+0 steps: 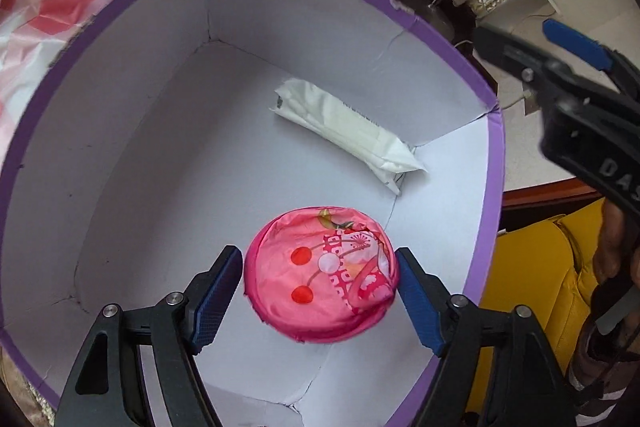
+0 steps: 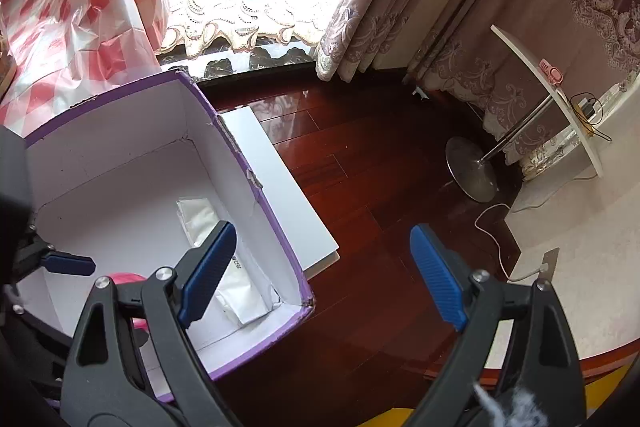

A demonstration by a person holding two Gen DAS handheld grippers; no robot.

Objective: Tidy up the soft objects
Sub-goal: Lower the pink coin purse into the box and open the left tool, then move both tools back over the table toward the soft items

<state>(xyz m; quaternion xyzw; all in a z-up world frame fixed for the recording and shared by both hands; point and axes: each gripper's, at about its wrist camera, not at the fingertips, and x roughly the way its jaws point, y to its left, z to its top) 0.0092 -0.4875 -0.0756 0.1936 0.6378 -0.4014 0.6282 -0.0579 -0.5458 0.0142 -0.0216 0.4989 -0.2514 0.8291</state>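
Observation:
A purple-rimmed white box (image 1: pixel 486 187) fills the left wrist view. A pink round soft pouch (image 1: pixel 320 275) with a cherry print lies between the fingers of my left gripper (image 1: pixel 320 287), which is open over the box; the pouch looks free of the pads. A white soft packet (image 1: pixel 348 127) lies on the box floor further in. My right gripper (image 2: pixel 324 271) is open and empty, above the box's right wall and the floor; it also shows in the left wrist view (image 1: pixel 552 55). The box (image 2: pixel 280 239), the packet (image 2: pixel 240 291) and a sliver of the pouch (image 2: pixel 124 279) show in the right wrist view.
A red-and-white checked plastic bag (image 2: pixel 80 19) stands behind the box. A white flat board (image 2: pixel 280 187) lies beside the box on the dark wooden floor (image 2: pixel 380 187). A lamp base (image 2: pixel 472 171), a cable and curtains are to the right. A yellow cushion (image 1: pixel 536 267) lies beside the box.

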